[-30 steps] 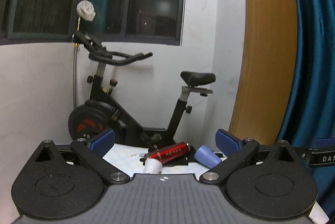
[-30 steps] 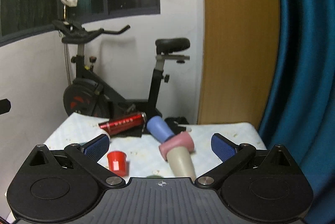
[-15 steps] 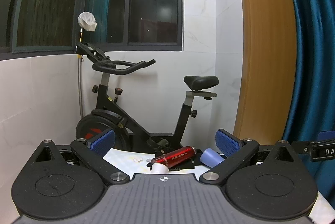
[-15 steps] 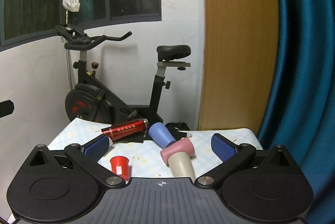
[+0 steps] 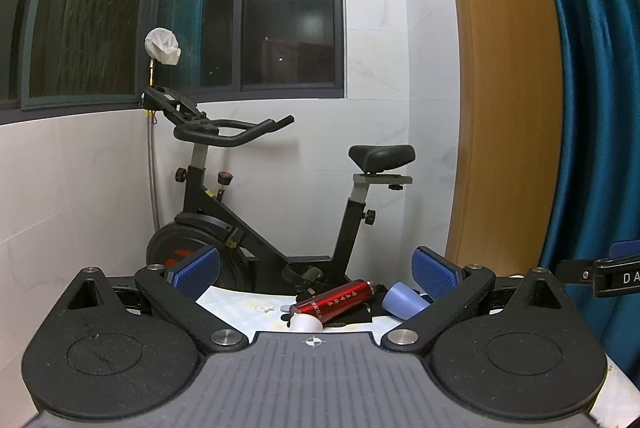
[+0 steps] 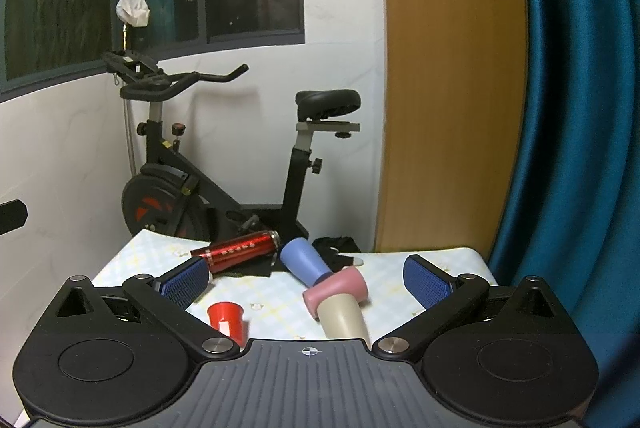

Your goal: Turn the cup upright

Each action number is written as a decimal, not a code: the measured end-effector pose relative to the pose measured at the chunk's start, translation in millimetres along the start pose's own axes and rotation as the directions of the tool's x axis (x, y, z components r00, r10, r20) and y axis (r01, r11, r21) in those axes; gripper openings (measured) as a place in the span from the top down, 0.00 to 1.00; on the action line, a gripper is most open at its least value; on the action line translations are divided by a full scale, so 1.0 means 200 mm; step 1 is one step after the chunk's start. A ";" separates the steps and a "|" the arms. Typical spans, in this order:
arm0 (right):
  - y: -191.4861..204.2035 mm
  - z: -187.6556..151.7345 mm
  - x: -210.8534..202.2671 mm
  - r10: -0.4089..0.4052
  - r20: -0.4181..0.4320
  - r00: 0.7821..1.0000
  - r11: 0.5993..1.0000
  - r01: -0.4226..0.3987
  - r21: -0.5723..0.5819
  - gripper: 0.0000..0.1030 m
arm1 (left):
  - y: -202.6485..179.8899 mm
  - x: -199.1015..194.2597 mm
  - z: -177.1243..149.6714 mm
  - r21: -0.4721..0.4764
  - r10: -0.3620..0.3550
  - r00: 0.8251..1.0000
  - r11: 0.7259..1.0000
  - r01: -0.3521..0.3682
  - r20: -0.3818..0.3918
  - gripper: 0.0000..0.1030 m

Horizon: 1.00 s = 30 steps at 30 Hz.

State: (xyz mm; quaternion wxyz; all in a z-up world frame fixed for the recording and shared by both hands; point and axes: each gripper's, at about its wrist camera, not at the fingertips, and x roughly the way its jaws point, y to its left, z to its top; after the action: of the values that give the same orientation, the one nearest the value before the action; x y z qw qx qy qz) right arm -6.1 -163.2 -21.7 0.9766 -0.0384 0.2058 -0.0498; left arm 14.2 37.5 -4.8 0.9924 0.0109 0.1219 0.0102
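Observation:
A nested stack of cups lies on its side on the table: a blue cup (image 6: 305, 263), a pink cup (image 6: 337, 290) and a beige cup (image 6: 344, 320). A small red cup (image 6: 226, 320) stands mouth up at the near left. My right gripper (image 6: 306, 280) is open and empty, held above and short of the cups. My left gripper (image 5: 316, 272) is open and empty, held back from the table; past it I see the blue cup (image 5: 402, 304) and a white cap (image 5: 306, 322).
A red metal bottle (image 6: 240, 252) lies on its side on a black cloth (image 6: 256, 270) at the back of the patterned table (image 6: 400, 268). An exercise bike (image 6: 200, 183) stands behind the table. A blue curtain (image 6: 580, 147) hangs at the right.
Both grippers have tilted up or drawn back a little, so the table and cups sit lower in each view. Nothing on the table has moved.

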 end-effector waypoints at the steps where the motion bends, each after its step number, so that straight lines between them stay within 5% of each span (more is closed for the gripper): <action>1: 0.00 0.00 0.00 0.001 0.001 1.000 1.000 -0.001 0.003 0.00 | 0.00 0.00 0.00 0.001 -0.001 1.000 1.000 0.001 0.003 0.00; 30: -0.03 0.01 -0.01 -0.008 0.008 1.000 1.000 0.008 0.026 0.00 | -0.01 -0.02 0.01 0.000 -0.010 1.000 1.000 0.010 -0.005 0.00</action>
State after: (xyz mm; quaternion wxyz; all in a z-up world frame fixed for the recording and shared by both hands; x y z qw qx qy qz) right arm -7.4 -168.2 -17.7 0.9776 -0.0268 0.2009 -0.0563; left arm 11.0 35.4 -1.0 0.9921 0.0100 0.1246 0.0052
